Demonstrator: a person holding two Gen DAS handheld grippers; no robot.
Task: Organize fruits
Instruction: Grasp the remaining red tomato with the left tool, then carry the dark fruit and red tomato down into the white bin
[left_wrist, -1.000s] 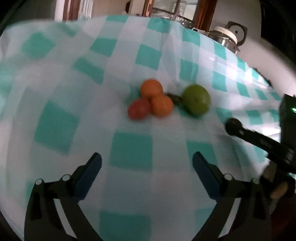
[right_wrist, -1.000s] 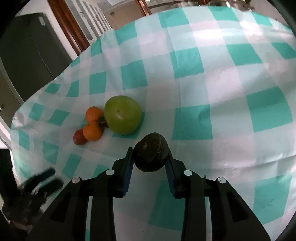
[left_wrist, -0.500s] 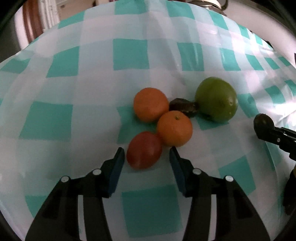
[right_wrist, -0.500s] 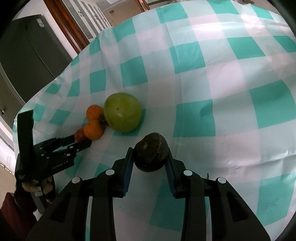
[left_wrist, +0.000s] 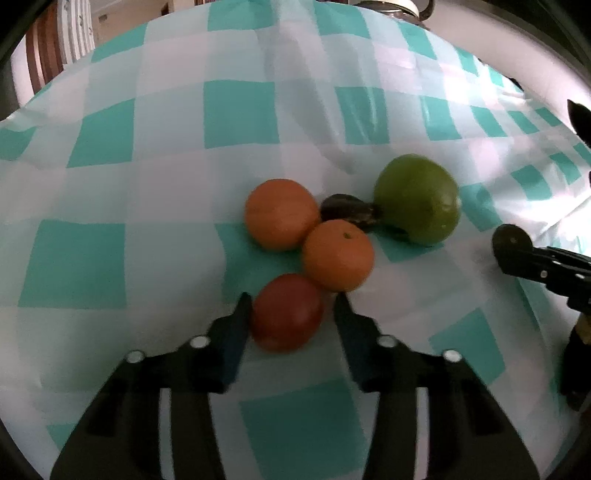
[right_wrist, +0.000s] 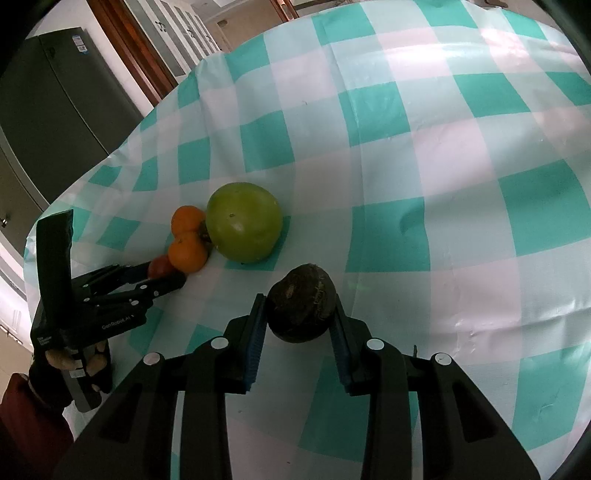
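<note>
1. Teal-and-white checked tablecloth (left_wrist: 236, 118) covers the whole table, creased in places; a dark fridge (right_wrist: 48, 110) and wooden door frames stand beyond its far edge.
2. Near the middle of the cloth lies a tight cluster of fruit: two oranges, one (left_wrist: 281, 213) behind the other (left_wrist: 338, 254), touching each other, with a large green fruit (left_wrist: 417, 199) to their right.
3. Between the far orange and the green fruit sits a small dark fruit (left_wrist: 347, 208), touching both.
4. A red tomato (left_wrist: 286, 313) rests on the cloth at the near edge of the cluster, against the nearer orange.
5. The left gripper (left_wrist: 291, 314) has its jaws drawn in around the tomato, the pads against its two sides.
6. The right gripper (right_wrist: 299, 314) is clamped on a dark brown round fruit (right_wrist: 301, 302), held close above the cloth, just apart from the green fruit.
7. In the right wrist view, fingers of the person's hand (right_wrist: 59, 356) show beneath the left gripper's body.
</note>
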